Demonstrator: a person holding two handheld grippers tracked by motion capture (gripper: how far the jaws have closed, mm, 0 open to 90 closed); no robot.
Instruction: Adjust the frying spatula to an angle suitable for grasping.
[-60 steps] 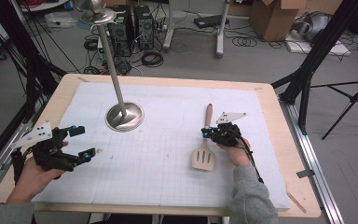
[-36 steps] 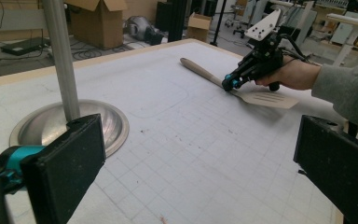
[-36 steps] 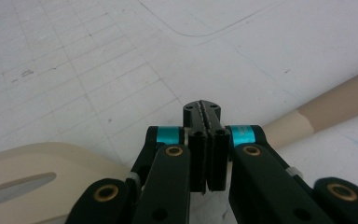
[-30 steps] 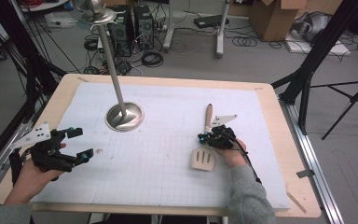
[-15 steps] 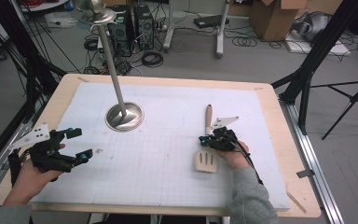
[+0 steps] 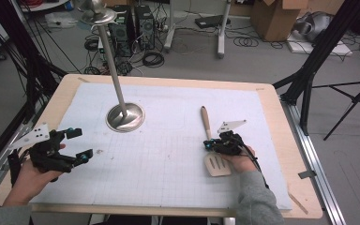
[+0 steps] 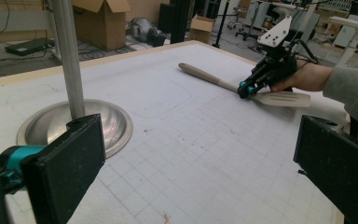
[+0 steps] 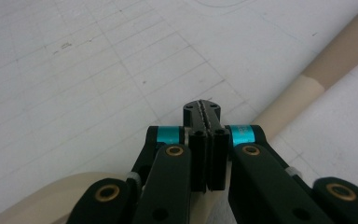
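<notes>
Beige wooden spatula [image 6: 212,144] lay on white-matted worktop [image 6: 168,154]; right gripper [image 6: 209,146], jaws pressed together empty, had slid down over its neck. Left gripper [image 6: 79,144] spread, idle. Grasp pending.

Spatula [image 8: 307,88]: in the right gripper view, handle cut off at the right edge, blade largely covered by the right claw [image 8: 202,109]. Contact with the pads: cannot tell.
Metal stand [image 6: 117,84]: top cropped by the high view's upper edge.
</notes>
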